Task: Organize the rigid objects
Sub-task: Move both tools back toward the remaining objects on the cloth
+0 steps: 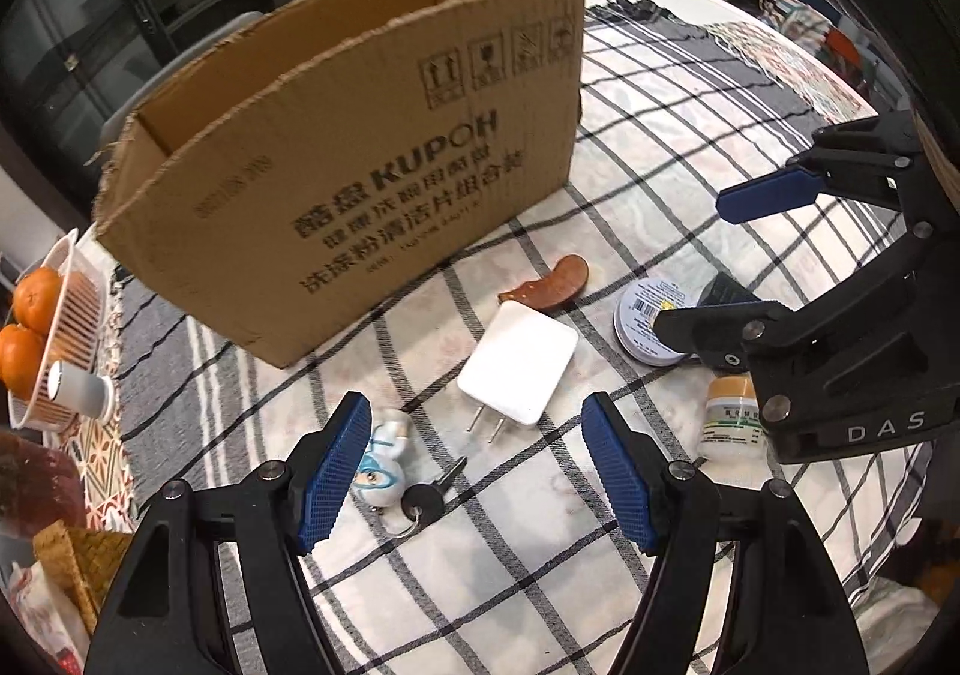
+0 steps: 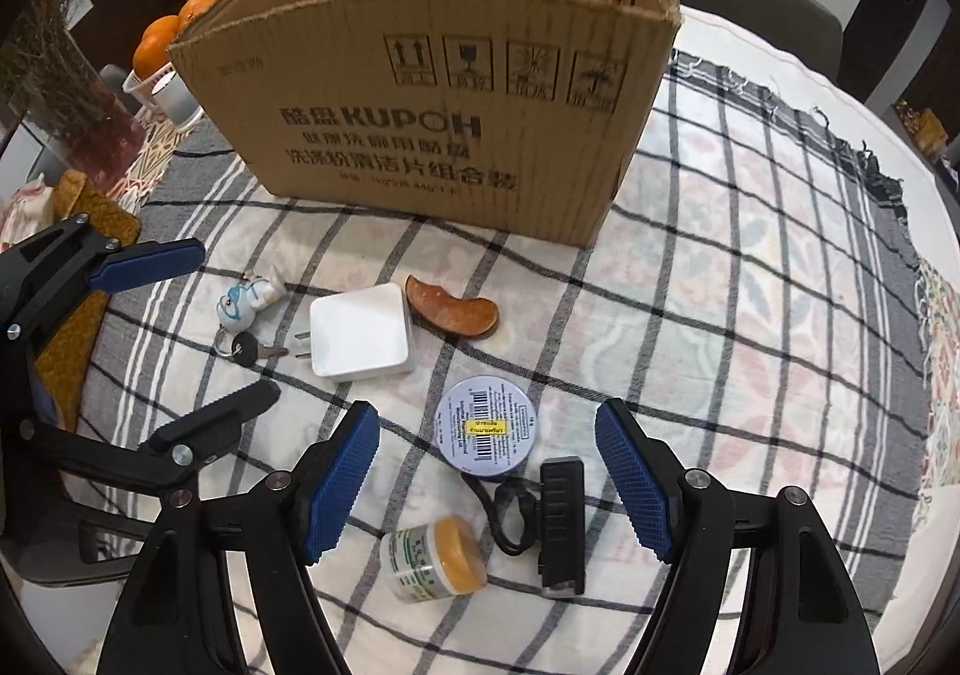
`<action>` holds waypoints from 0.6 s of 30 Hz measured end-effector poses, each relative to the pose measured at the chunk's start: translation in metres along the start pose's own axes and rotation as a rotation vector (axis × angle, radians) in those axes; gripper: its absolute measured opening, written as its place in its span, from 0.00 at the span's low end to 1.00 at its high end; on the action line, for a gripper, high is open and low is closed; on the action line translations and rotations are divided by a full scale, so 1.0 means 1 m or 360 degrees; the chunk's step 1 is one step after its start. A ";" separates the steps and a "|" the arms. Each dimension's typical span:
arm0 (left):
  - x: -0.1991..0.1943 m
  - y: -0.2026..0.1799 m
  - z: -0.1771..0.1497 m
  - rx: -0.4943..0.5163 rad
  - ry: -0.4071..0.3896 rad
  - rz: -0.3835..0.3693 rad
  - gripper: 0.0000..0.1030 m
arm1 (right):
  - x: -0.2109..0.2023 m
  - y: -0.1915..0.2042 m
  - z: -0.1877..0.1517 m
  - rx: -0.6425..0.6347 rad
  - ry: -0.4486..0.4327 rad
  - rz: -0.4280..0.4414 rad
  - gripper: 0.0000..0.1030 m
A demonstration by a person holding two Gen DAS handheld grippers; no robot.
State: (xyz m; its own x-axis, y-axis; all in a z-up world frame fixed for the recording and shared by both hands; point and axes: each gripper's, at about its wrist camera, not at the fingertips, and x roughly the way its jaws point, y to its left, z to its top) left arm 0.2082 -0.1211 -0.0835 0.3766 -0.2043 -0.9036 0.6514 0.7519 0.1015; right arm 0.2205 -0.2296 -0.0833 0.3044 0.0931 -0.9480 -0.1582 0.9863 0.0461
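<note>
An open cardboard box stands on the checked cloth. In front of it lie a white charger, a brown wooden comb, a figurine keychain with key, a round tin, a small orange-lidded jar and a black clip device. My left gripper is open above the keychain and charger. My right gripper is open above the tin, jar and black device.
A white basket of oranges with a small white cup sits left of the box. A woven mat lies at the table's left edge. The cloth's fringed edge runs on the right.
</note>
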 end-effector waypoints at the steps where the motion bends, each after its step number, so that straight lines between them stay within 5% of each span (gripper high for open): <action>1: 0.002 0.000 0.000 0.0010 0.0005 -0.0005 0.70 | 0.002 0.000 0.000 0.0000 0.0004 0.0001 0.73; 18: 0.045 -0.005 0.002 0.0235 0.0095 -0.0072 0.70 | 0.041 -0.002 -0.002 -0.0007 0.0123 -0.0032 0.73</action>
State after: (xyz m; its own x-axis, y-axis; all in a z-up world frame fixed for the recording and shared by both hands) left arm 0.2234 -0.1349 -0.1233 0.3075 -0.1948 -0.9314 0.7582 0.6416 0.1162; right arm 0.2317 -0.2276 -0.1230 0.2340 0.0622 -0.9703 -0.1567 0.9873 0.0255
